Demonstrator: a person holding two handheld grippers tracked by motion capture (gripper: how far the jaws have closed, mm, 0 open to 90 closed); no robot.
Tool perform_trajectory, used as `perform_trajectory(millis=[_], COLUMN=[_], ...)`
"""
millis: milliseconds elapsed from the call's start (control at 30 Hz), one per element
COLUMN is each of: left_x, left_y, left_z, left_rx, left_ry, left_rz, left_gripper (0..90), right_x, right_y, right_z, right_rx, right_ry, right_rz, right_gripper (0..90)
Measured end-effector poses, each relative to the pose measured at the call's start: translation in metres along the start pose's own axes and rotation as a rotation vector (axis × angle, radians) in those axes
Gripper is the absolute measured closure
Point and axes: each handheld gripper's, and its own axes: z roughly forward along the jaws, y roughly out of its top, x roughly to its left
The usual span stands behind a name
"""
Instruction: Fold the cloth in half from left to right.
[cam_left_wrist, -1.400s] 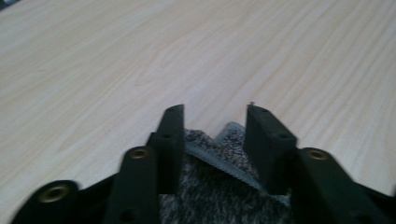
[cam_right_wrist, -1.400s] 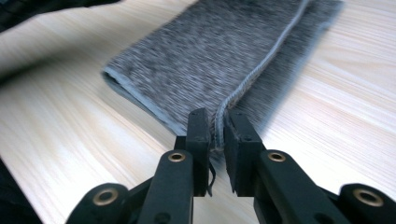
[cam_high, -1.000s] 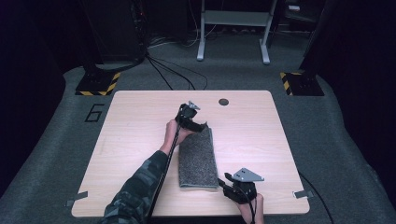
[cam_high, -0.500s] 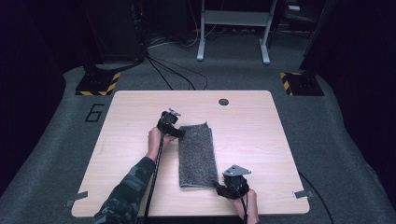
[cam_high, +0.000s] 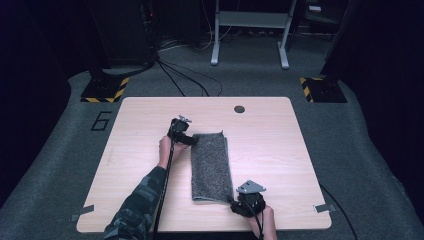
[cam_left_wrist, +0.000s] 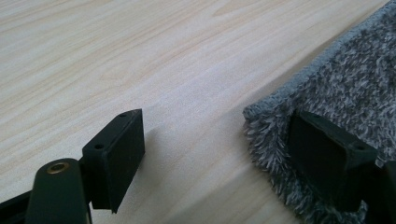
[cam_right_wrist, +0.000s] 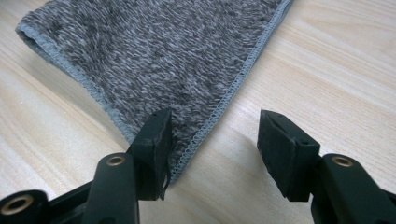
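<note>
Dark grey carpet surrounds a pale wooden table (cam_high: 150, 165), on which a folded grey towel (cam_high: 212, 165) lies lengthwise near the middle. From the near edge, a forearm in a camouflage sleeve (cam_high: 140, 205) reaches forward, and its hand holds the left gripper (cam_high: 189, 141) low at the towel's far left corner, pointing sideways towards the cloth. The right gripper (cam_high: 235, 204) sits at the towel's near right corner, close to the table edge, with only the hand (cam_high: 266, 222) showing behind it. From above, both jaw pairs are too small to read; the gripper views settle it. In the left gripper view, the jaws stand spread, one over bare wood and the other resting on the fuzzy pile just inside the towel's corner (cam_left_wrist: 327, 93), with nothing pinched. In the right gripper view, the jaws have just been opening and now stand apart, one touching the pile at the towel's stitched hem (cam_right_wrist: 233, 88), the other over bare wood, the corner lying loose between them.
</note>
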Motion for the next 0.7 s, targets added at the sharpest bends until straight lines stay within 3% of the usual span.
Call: perform_trajectory(millis=[100,200,433,700], left_x=[-0.001,0.0,-0.003,-0.004], left_y=[0.001,0.002,0.007,0.009], left_z=[-0.002,-0.008,-0.021,-0.023], left_rx=[0.011,-0.021,-0.042,-0.025], left_ry=[0.004,-0.023,-0.051,-0.058], left_rz=[0.0,-0.031,-0.023,-0.019], left_gripper=[19.8,21.2,19.8,19.3], right_x=[-0.003,-0.015,-0.03,-0.072], right_y=[0.002,0.013,0.05,0.088], right_z=[0.001,-0.001,-0.005,0.028], right_rx=[0.015,0.002,-0.026,-0.012], right_ry=[0.033,0.071,0.046,0.067], right_rz=[0.001,0.003,-0.036,0.043], right_gripper=[39.9,34.3,25.3,25.0])
